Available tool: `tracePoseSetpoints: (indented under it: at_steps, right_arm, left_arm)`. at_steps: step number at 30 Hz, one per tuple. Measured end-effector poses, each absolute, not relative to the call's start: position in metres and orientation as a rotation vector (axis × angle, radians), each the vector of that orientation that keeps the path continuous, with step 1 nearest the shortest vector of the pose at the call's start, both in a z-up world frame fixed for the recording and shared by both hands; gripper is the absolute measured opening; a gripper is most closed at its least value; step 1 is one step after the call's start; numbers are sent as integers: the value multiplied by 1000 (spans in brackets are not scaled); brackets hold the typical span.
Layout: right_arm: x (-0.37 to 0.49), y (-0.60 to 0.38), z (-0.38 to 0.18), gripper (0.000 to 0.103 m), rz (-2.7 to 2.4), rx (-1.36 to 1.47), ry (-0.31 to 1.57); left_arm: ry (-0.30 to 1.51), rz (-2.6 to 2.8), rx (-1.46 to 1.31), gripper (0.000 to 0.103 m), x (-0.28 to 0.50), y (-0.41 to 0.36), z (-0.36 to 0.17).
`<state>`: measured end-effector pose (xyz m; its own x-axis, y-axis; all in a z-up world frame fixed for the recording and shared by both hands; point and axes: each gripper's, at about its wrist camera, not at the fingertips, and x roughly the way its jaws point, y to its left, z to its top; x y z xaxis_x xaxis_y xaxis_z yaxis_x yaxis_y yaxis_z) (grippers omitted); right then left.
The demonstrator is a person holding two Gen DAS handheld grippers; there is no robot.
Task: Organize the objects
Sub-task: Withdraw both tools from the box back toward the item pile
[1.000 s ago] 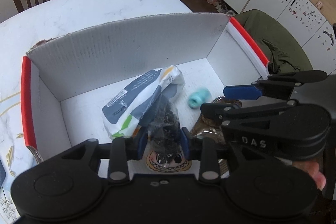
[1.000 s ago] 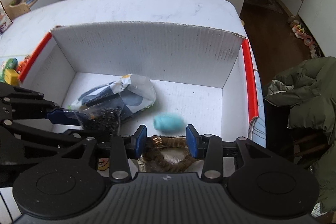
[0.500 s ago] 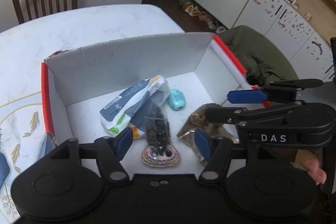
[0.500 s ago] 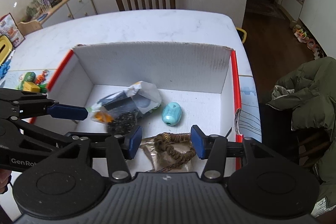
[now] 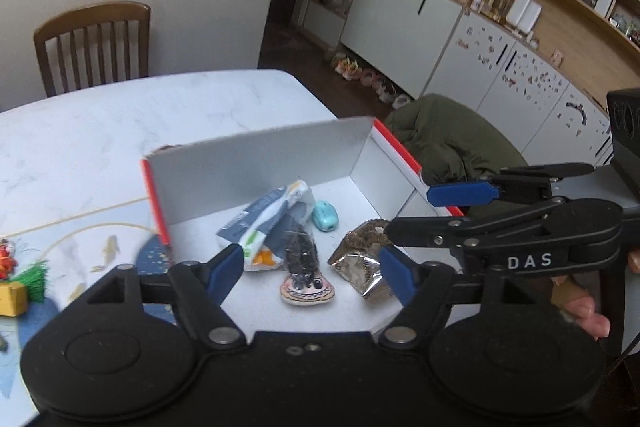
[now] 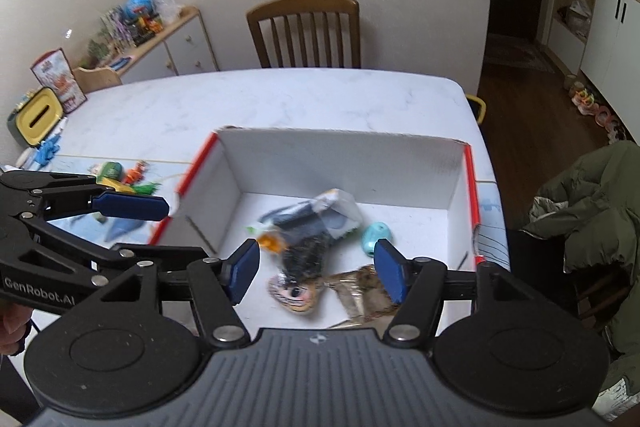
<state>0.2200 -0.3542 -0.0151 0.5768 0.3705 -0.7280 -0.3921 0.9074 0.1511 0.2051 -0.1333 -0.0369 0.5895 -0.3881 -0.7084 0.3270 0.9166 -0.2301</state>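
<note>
On the worktop (image 6: pixel 280 99) at about nine o'clock from the box (image 6: pixel 344 159), well apart from it, lies a small heap of toys (image 6: pixel 120 173), and these look like the things not yet put away. The left tongs (image 5: pixel 312 267) are spread wide and hold nothing; in the right wrist view one blue pad (image 6: pixel 130 207) of theirs hangs between the toys and the box's left wall. From these tongs the toys lie out toward nine to ten o'clock, a yellow block (image 5: pixel 12 299) with a green tuft showing at that edge of the left view, so the left hand is clearly the nearer one for the next pick, I judge. The heap is too small and blurred to tell any long axis. Inside the box, going on rightward, a white and blue packet (image 5: pixel 264 219) lies slanted from seven to one o'clock, a dark clear bag (image 5: pixel 300 255) lies partly on it and runs nearly twelve to six, with its cartoon label (image 5: pixel 306 291) at the near end. Just beside the packet at three o'clock sits a teal thing (image 5: pixel 325 215), and near it at five o'clock a foil pack (image 5: pixel 362 267) with something brown on top. The right tongs (image 6: pixel 316 269) are also spread and empty, poised above the box's near edge, with the toys far off at their nine o'clock, past the left tongs.
</note>
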Motion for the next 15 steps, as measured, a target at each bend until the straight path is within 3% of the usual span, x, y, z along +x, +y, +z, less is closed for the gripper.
tracePoseSetpoints:
  at_steps: [15]
  right_arm:
    - [173,-270,6,74,553,-26,783]
  left_arm:
    - [755,-279,-100,94,160,-32,-16]
